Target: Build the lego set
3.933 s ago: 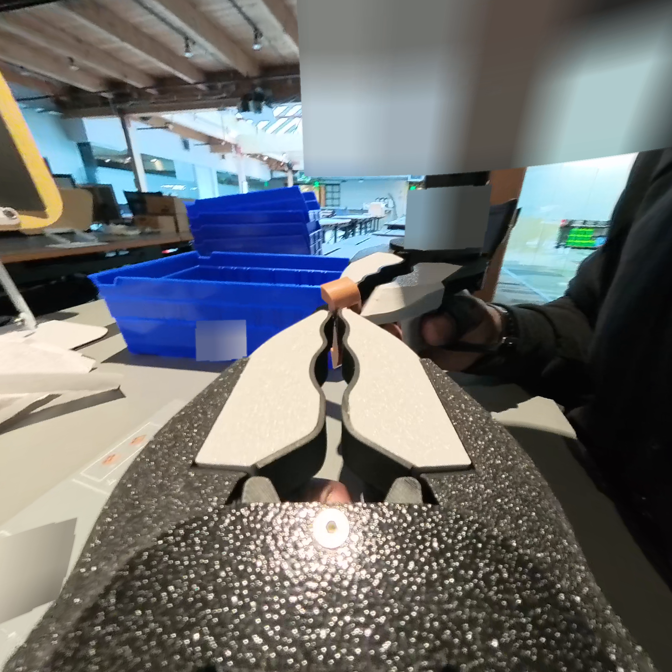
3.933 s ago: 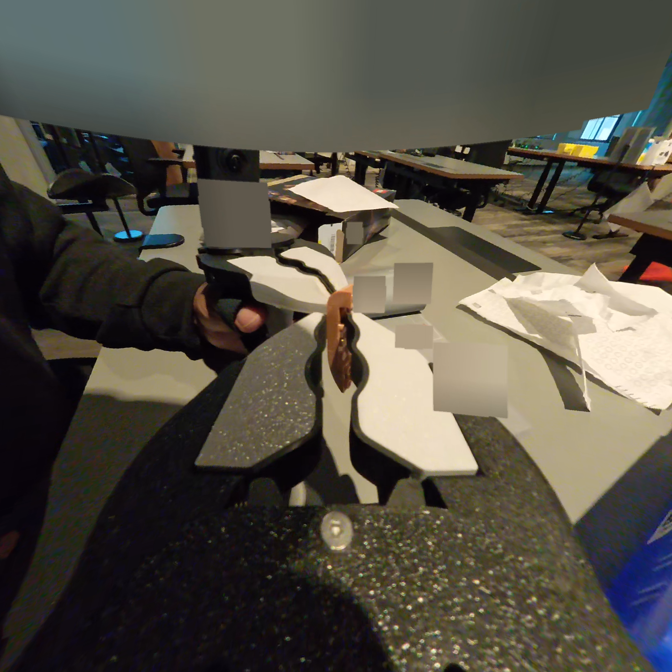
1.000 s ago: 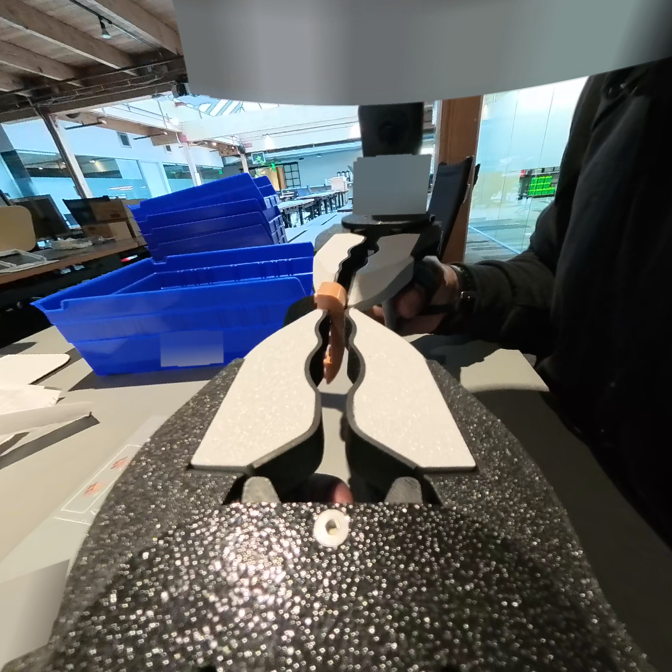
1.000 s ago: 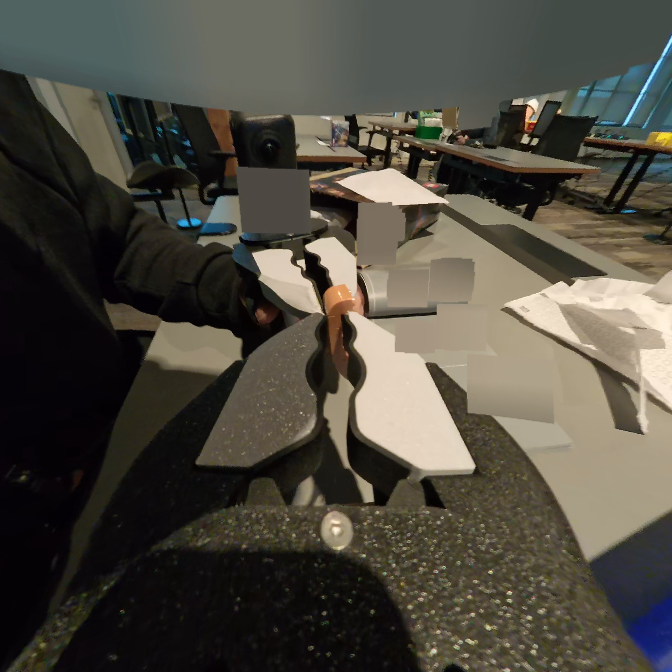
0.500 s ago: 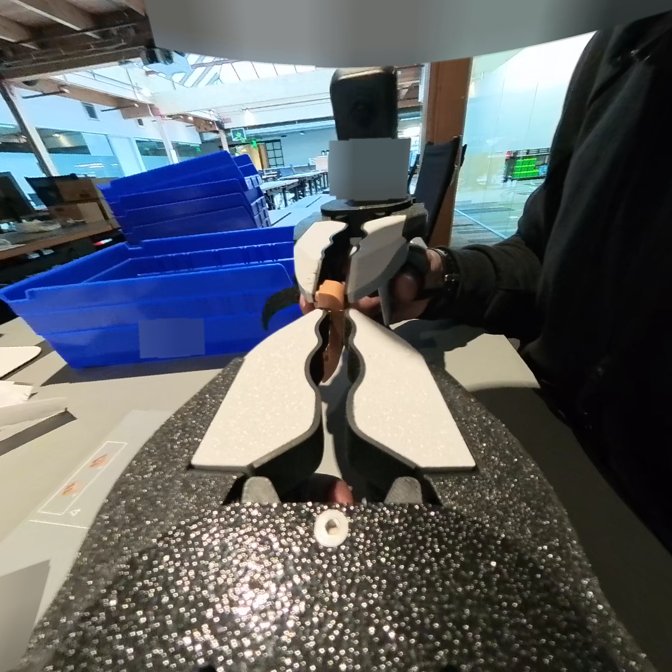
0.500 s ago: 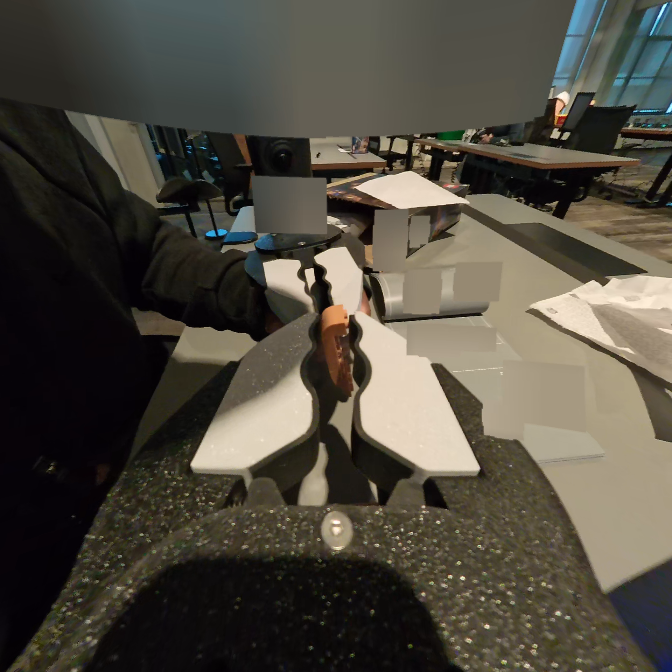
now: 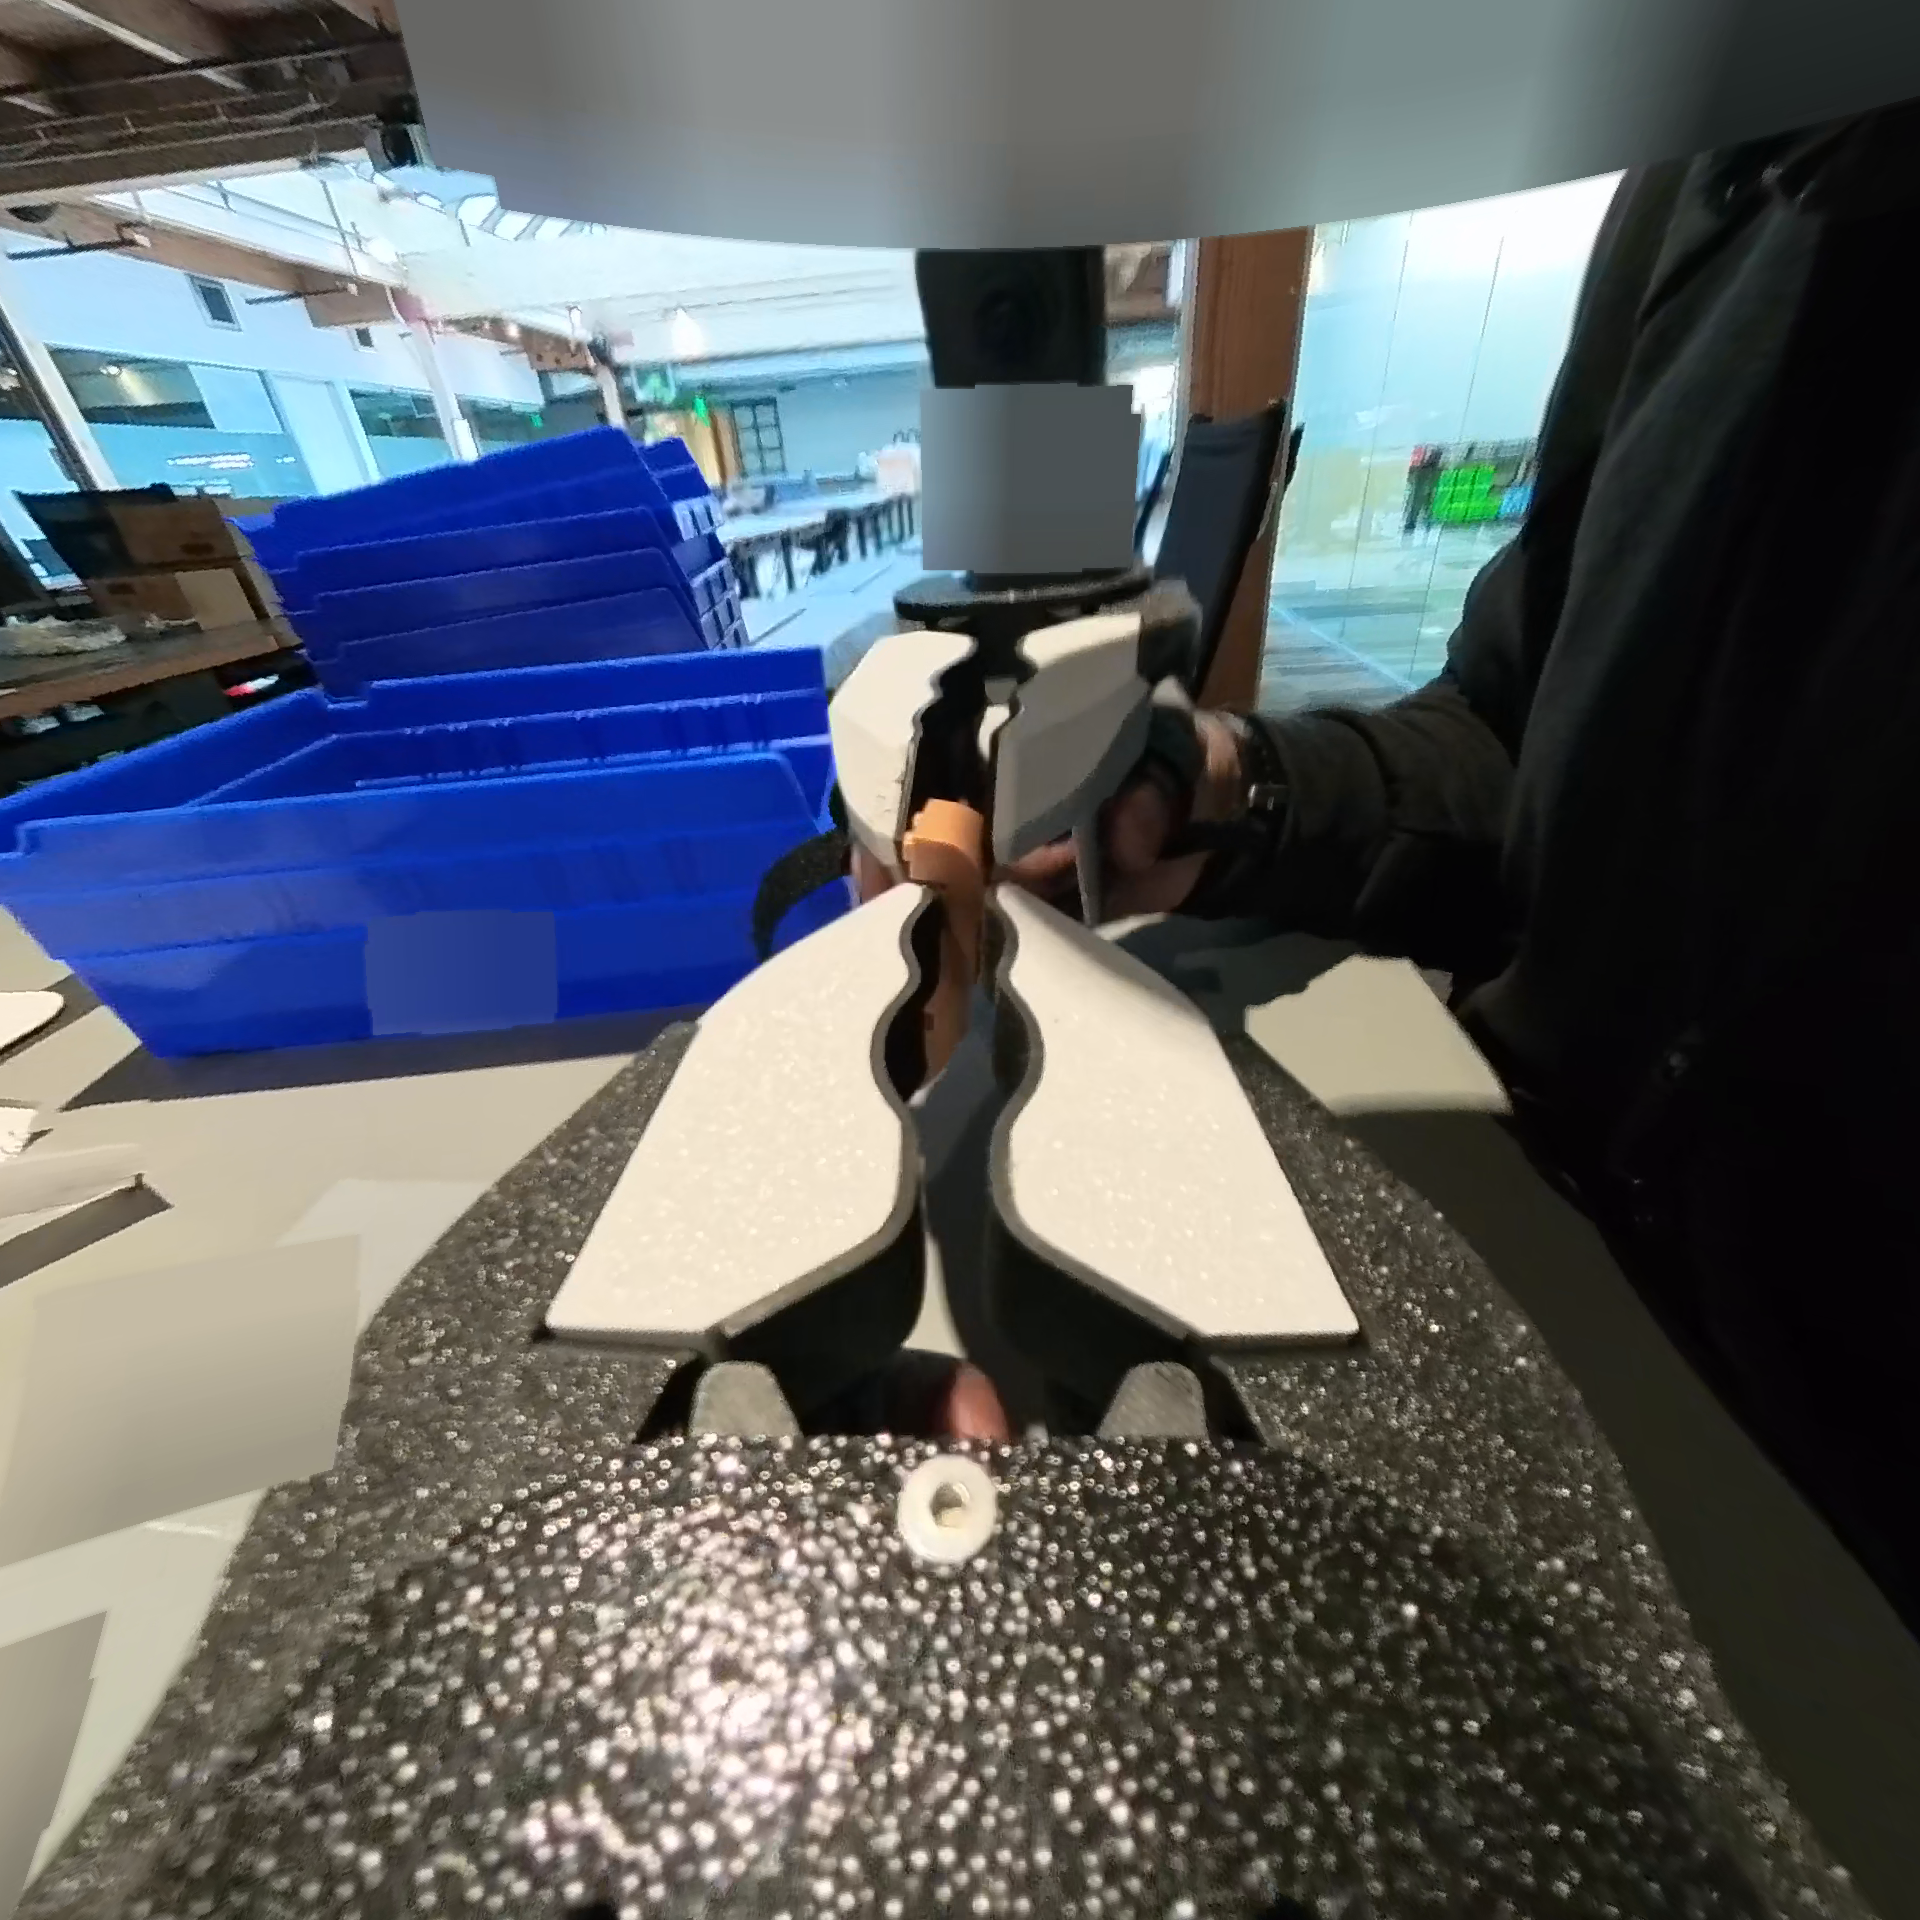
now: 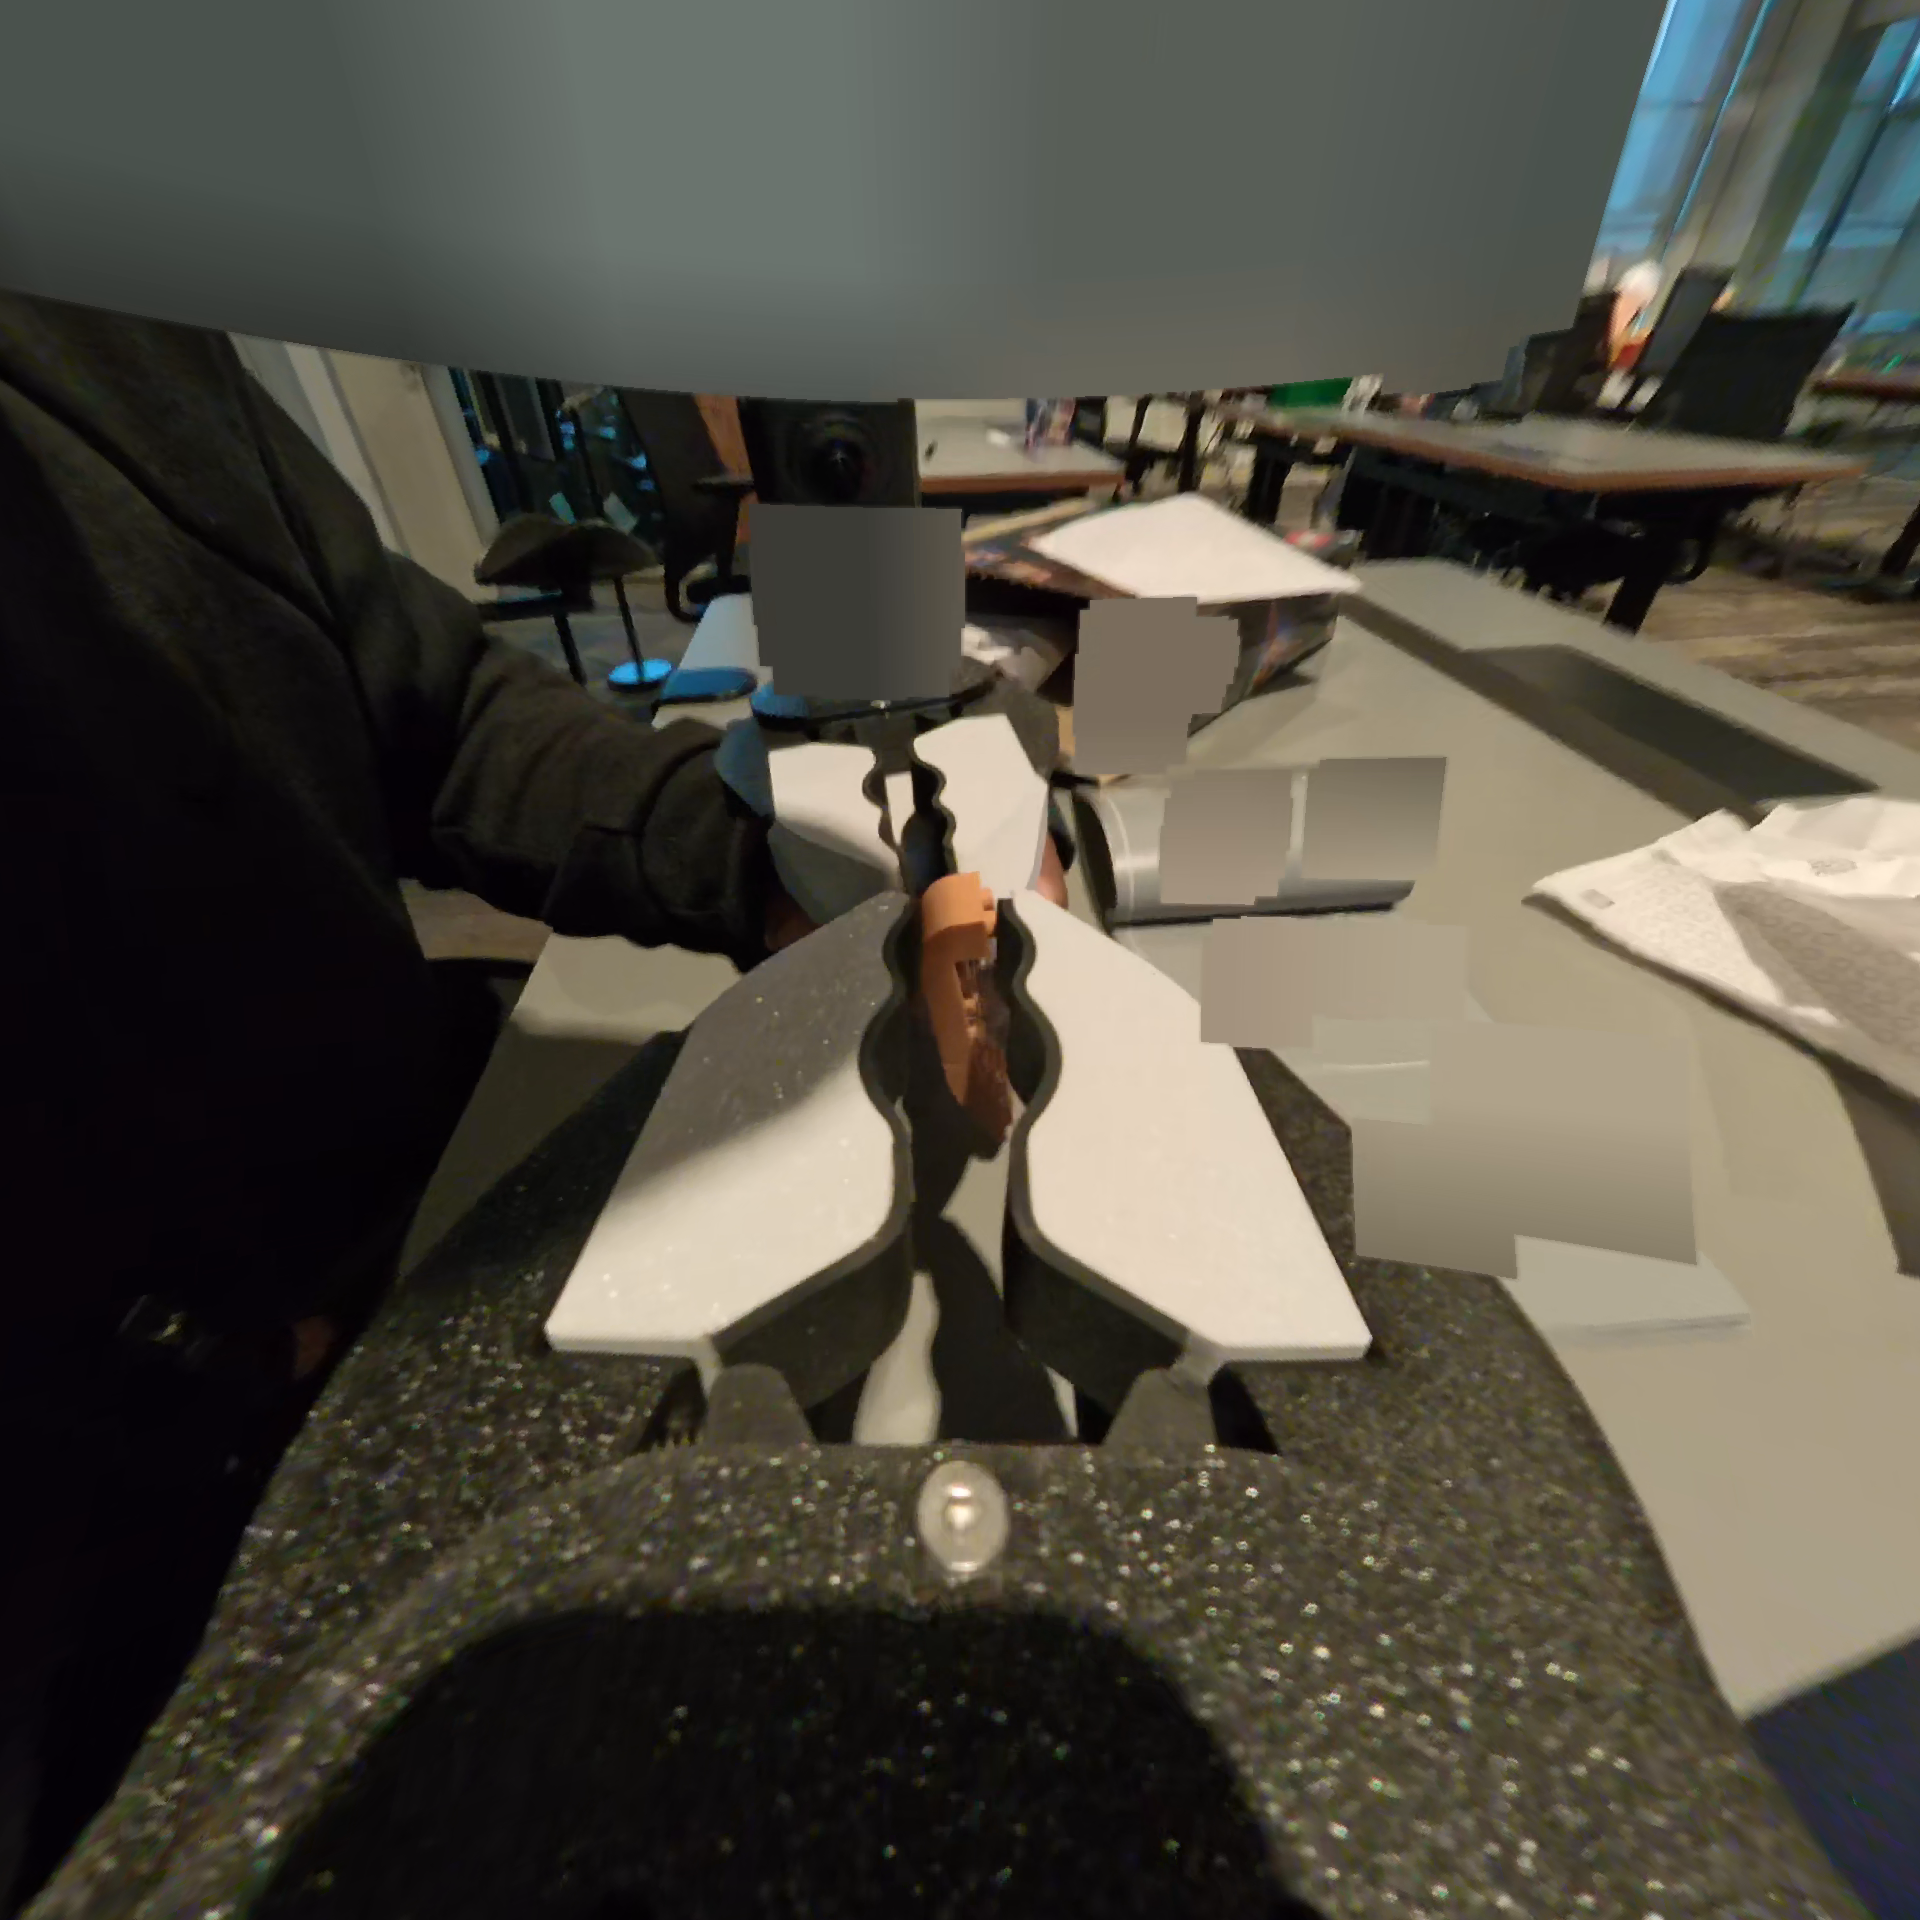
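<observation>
My left gripper [image 7: 956,906] is shut on an orange lego piece [image 7: 954,966] that stands upright between its fingers, above the grey table. My right gripper [image 8: 951,912] is shut on an orange-brown lego piece [image 8: 961,1008], also held in the air. The two grippers face each other tip to tip. In the left wrist view the right gripper [image 7: 948,844] closes around the small orange block at the top end of my piece. In the right wrist view the left gripper [image 8: 928,857] sits just beyond my piece. The pieces touch; I cannot tell whether they are locked together.
Stacked blue bins [image 7: 436,821] stand on the grey table [image 7: 260,1132] to the left. White crumpled papers [image 8: 1766,935] lie at the right, with a box under a white sheet [image 8: 1195,566] and a grey cylinder [image 8: 1127,862] behind. A person's dark sleeve [image 7: 1455,790] is close by.
The two grippers have turned to face each other head on and moved closer. The orange pieces have come together at the fingertips. Both grippers stay shut.
</observation>
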